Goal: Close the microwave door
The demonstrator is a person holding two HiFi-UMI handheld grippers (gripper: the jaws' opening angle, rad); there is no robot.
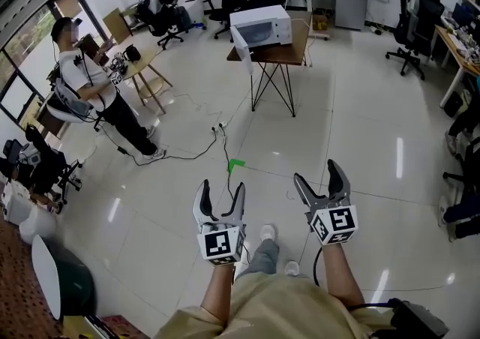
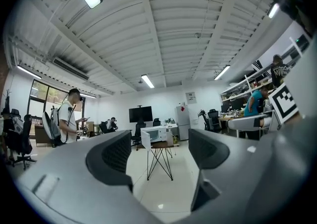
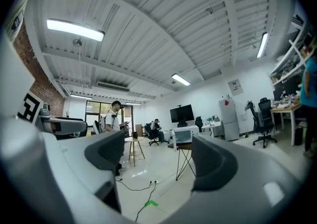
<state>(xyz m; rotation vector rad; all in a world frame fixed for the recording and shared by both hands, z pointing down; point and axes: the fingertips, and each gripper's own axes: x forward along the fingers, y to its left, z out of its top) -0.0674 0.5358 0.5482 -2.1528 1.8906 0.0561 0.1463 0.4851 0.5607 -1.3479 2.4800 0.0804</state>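
A white microwave (image 1: 264,26) stands on a small wooden table (image 1: 298,46) with black wire legs, far across the room, and its door (image 1: 241,49) hangs open toward the left. It shows small in the left gripper view as the microwave (image 2: 157,134) and in the right gripper view as the microwave (image 3: 182,134). My left gripper (image 1: 220,195) and right gripper (image 1: 320,175) are held low near my body, well short of the table. Both are open with nothing between the jaws.
A person (image 1: 94,90) stands at the left by a round table (image 1: 139,67); another person (image 1: 161,1) sits further back. A cable with a power strip (image 1: 219,129) and a green tape mark (image 1: 235,164) lie on the tiled floor. Office chairs (image 1: 415,30) and desks line the right side.
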